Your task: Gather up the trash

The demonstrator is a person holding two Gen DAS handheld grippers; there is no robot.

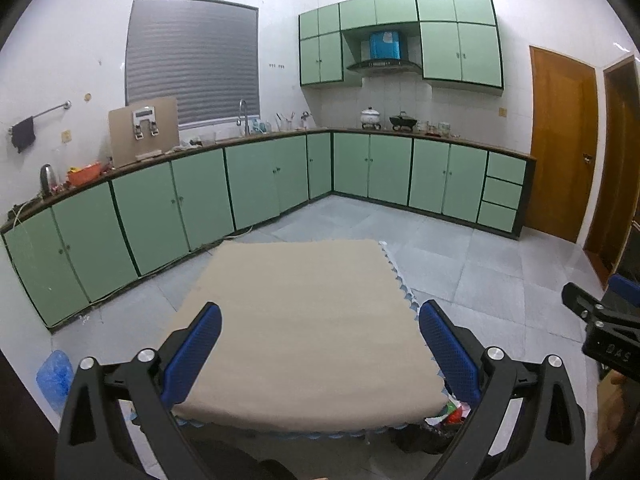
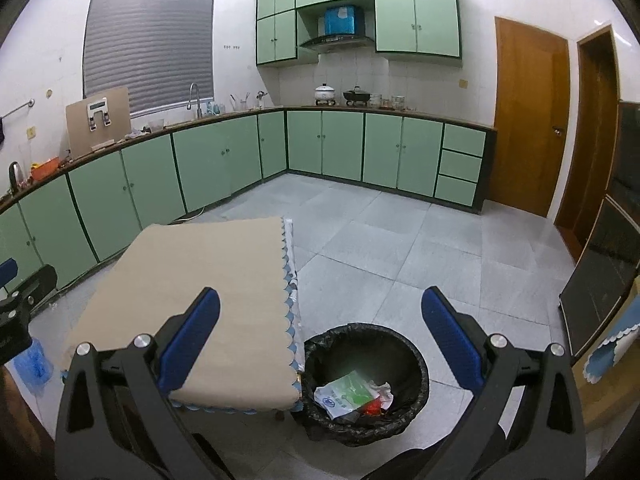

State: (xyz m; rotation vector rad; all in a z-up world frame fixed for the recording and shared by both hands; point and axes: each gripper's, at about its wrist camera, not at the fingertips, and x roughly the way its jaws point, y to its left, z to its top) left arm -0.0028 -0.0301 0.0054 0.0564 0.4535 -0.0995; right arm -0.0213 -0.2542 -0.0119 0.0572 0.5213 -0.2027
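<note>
Green cabinets ring a grey tiled floor, with a beige cloth-covered table [image 2: 192, 300] in the middle. Both tools are spread wide and carry nothing: the left gripper [image 1: 320, 344] hovers over the bare cloth, the right gripper [image 2: 320, 336] above the table's corner and the bin [image 2: 416, 364]. Wrappers [image 2: 348, 394] already lie in its black liner, below and between the right fingers. Judging by this, the risk is a low sweep snagging the liner or tipping the bin, spilling what is collected.

A home kitchen: green cabinets [image 2: 224, 160], sink faucet [image 2: 195, 98], range hood [image 2: 338, 41], seemingly pots [image 2: 325, 93].
</note>
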